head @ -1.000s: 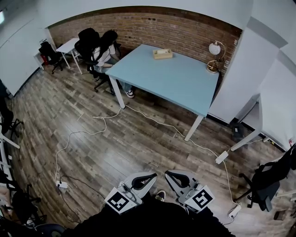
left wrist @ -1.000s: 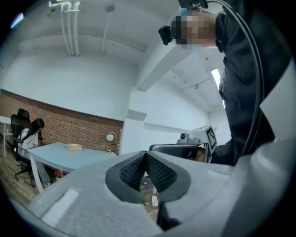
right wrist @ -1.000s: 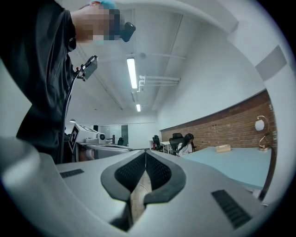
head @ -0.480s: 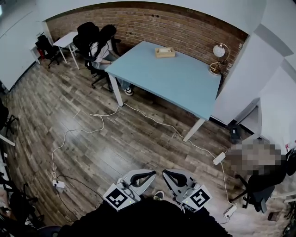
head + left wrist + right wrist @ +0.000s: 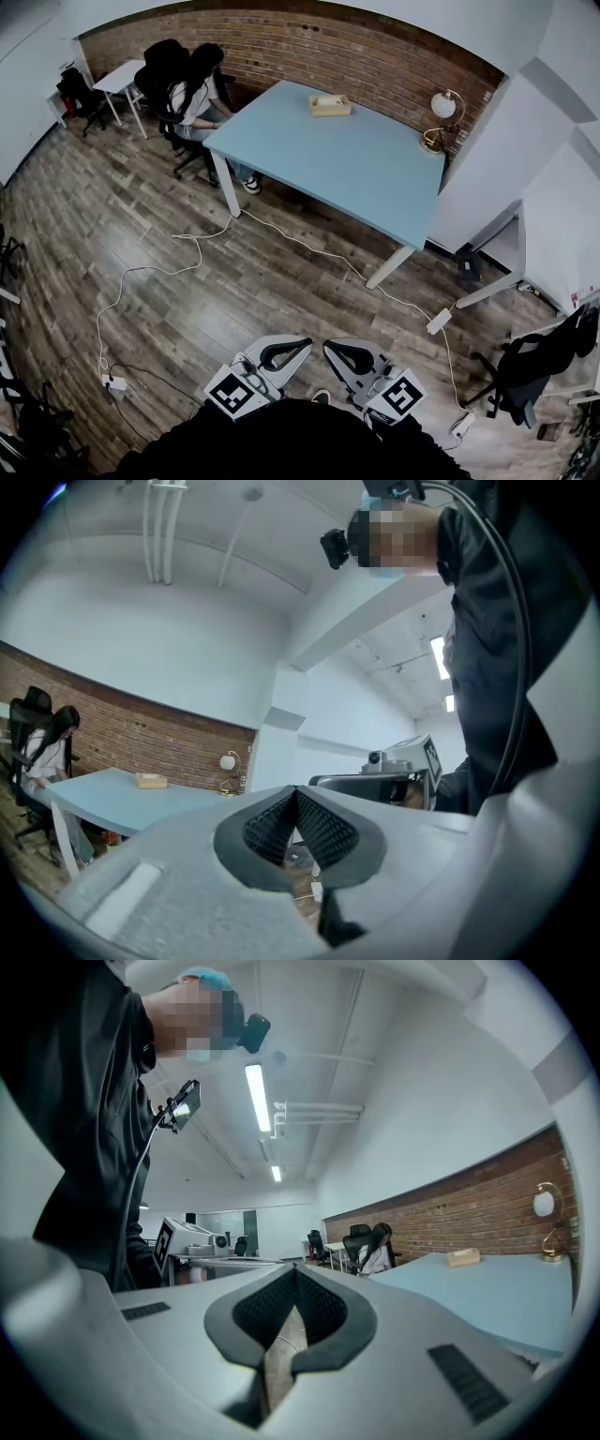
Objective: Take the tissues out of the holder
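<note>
Wooden tissue holder (image 5: 330,106): far side of light-blue table (image 5: 356,178), untouched.
Left gripper (image 5: 285,349), right gripper (image 5: 349,351): near, jaws pressed together, empty.
Change: table slightly closer, so approach likely under way; holder remains well apart.

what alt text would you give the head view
Seen from above, a wooden tissue holder sits at the far side of a blue table, well beyond the shut left gripper and right gripper at the bottom edge.

Even light from a ceiling strip (image 5: 258,1096); heavy fisheye bending; dark corners.
</note>
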{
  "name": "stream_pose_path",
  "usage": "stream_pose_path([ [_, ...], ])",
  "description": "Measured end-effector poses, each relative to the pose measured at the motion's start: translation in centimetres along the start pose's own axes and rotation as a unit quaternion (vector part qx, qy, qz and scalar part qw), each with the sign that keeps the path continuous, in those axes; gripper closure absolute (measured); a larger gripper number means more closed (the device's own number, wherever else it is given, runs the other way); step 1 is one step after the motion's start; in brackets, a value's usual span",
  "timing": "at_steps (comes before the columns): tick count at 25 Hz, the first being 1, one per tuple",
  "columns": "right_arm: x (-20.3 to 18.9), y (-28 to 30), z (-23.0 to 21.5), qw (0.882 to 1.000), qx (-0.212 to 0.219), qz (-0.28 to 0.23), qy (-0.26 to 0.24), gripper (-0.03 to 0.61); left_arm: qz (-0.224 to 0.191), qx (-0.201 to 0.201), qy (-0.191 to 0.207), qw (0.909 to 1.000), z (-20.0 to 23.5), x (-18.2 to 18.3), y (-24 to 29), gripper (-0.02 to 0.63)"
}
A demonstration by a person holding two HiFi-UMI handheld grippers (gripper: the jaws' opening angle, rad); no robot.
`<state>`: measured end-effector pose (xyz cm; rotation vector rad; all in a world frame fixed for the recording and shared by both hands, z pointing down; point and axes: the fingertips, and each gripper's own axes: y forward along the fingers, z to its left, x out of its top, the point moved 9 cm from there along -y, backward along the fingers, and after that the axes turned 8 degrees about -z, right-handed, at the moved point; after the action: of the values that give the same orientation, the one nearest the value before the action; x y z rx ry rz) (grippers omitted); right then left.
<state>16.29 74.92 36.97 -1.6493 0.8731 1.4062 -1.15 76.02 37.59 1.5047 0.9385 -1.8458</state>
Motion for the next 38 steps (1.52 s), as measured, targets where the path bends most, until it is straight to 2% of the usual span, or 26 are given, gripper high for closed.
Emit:
stream_pose_path([
  [11,0.0,7.4,-1.6,1.000,-0.002,0.000,-0.011,0.574,-0.003,-0.020,-0.001,0.9998,7.2,1.3,-1.1,0.620],
  [21,-0.5,10.8,-3.7,0.999,-0.036,0.003,-0.006,0.574,-0.004,-0.017,-0.020,0.9996,11.8,1.8,-1.6,0.620],
  [28,-0.8,11.2,-8.7,0.999,-0.036,0.003,-0.003,0.574,0.001,-0.011,-0.020,0.9997,14.7,1.2,2.3,0.620],
  [38,0.3,11.6,-17.3,1.000,-0.018,0.001,-0.017,0.574,0.006,0.003,0.004,1.0000,18.1,1.4,9.8,0.620],
])
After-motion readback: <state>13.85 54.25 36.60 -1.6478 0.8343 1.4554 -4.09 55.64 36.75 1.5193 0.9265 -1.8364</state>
